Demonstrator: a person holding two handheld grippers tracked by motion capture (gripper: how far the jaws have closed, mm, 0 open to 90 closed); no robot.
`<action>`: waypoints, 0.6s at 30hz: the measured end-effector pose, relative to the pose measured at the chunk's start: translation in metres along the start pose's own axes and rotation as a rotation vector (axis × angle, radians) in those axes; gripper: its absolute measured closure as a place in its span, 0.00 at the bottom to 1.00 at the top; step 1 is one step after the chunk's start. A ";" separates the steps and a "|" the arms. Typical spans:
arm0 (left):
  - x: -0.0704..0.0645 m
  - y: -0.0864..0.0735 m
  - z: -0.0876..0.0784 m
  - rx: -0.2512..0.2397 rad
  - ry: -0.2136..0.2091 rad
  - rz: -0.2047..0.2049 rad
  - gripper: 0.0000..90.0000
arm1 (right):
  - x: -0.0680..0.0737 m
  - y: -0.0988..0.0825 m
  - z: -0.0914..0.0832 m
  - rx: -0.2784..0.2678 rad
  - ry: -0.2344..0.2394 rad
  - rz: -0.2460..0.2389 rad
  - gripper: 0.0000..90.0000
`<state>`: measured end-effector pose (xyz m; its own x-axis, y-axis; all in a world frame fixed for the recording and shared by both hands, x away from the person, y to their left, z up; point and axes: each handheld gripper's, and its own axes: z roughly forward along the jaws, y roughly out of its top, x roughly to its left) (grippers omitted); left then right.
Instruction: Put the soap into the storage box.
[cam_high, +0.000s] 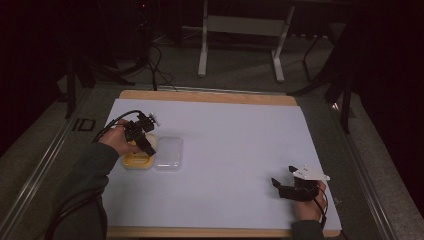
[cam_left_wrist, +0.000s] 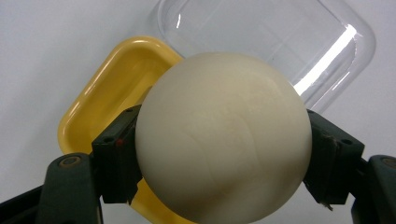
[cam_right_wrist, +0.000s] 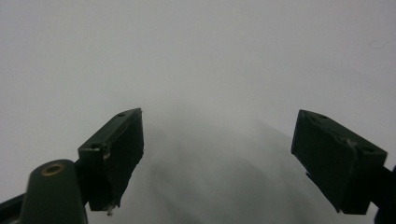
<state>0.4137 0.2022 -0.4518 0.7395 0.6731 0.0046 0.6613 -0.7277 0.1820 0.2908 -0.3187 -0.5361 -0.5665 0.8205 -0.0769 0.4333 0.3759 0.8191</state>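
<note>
Jaws around cream ball (cam_left_wrist: 223, 135) over yellow tray (cam_left_wrist: 112, 88)

Ball (cam_left_wrist: 223, 135) above the tray (cam_left_wrist: 100, 95) — lid (cam_high: 168, 153) just right of it — on the table's left (cam_high: 225, 135).

Your left gripper (cam_high: 148, 146) is a black assembly with a black cable looping from its rear and a small white fitting on top; in the left gripper view (cam_left_wrist: 224, 140) its two jaws are blocky, matte black, each with recessed screw holes, and a brass-ringed pivot bolt sits at the base of the near jaw. Your right gripper (cam_high: 278, 186) is likewise black, capped by a pale grey three-cornered plate; in the right gripper view (cam_right_wrist: 217, 158) its jaws show chipped edges, screw recesses and a brass-ringed bolt at lower left. You wear dark grey-green long sleeves on both forearms.
</note>
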 end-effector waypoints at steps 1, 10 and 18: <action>0.000 0.000 0.000 0.000 0.000 0.000 0.28 | 0.000 0.000 0.000 0.000 0.000 0.000 0.19; 0.004 -0.004 0.004 0.009 0.008 -0.012 0.28 | 0.000 0.000 0.000 -0.001 0.000 0.000 0.19; 0.005 -0.007 0.006 0.021 0.017 0.000 0.28 | 0.000 0.000 0.000 0.000 0.000 -0.002 0.19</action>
<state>0.4138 0.2101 -0.4590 0.7373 0.6752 0.0215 0.6639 -0.7301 0.1616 0.2908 -0.3186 -0.5361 -0.5671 0.8198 -0.0788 0.4320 0.3776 0.8190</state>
